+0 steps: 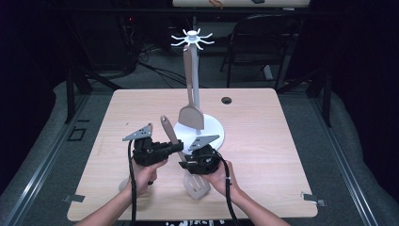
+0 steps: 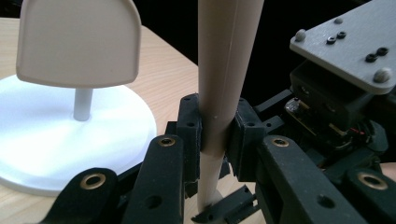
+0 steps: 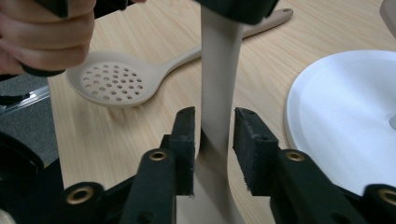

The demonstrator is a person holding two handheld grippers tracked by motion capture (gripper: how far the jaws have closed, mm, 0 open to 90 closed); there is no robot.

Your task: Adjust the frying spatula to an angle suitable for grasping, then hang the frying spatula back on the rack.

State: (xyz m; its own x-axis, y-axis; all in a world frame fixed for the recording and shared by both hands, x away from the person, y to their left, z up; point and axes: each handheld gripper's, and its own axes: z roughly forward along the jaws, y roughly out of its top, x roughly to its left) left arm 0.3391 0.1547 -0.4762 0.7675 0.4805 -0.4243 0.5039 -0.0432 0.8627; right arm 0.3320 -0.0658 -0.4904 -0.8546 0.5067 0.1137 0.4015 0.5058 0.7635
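Smooth beige slotted spatula (image 1: 188, 165), handle pinched in left claw (image 2: 215, 135), between right claw's (image 3: 213, 140) parted pads.

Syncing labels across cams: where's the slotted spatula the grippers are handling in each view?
High view: slotted spatula at lower centre, handle slanting up-left between the left gripper and right gripper, slotted head nearest the person.
Left gripper view: its handle stands upright at centre, clamped between the jaws.
Right gripper view: its handle runs down the centre between the jaws, apparently not clamped.
Shared landmark: the white round stand base.
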